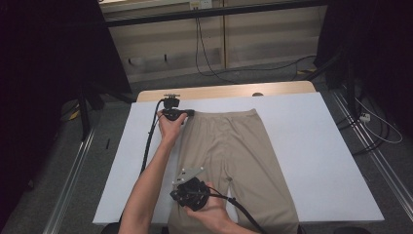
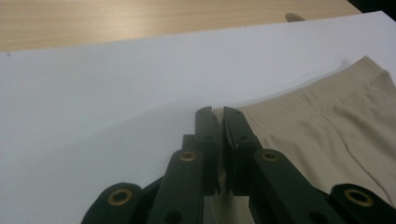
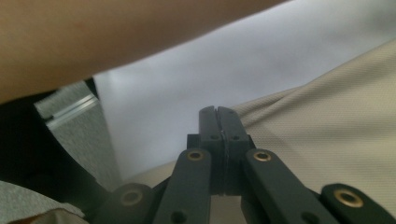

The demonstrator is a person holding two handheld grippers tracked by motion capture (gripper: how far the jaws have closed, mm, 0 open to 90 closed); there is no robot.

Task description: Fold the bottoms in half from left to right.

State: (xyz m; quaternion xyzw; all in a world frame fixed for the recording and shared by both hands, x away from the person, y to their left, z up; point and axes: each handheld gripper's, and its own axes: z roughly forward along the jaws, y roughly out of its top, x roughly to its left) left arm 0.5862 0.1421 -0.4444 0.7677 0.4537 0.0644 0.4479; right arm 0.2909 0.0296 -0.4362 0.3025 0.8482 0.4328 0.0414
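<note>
Beige trousers [image 1: 234,146] lie flat on the white-covered table [image 1: 302,146], waistband at the far end, legs running toward the near edge. My left gripper [image 1: 190,113] is at the waistband's left corner, shut on it; in the left gripper view the jaws [image 2: 218,114] pinch the edge of the cloth [image 2: 336,121]. My right gripper [image 1: 178,193] is at the outer edge of the left leg, near the table's front. Its jaws [image 3: 217,112] are pressed together on the edge of the cloth [image 3: 327,121].
A strip of bare wooden tabletop [image 1: 219,91] shows beyond the white cover. Cables [image 1: 204,58] and metal floor rails [image 1: 73,170] lie around the table. My left forearm [image 3: 116,32] crosses close in front of the right gripper.
</note>
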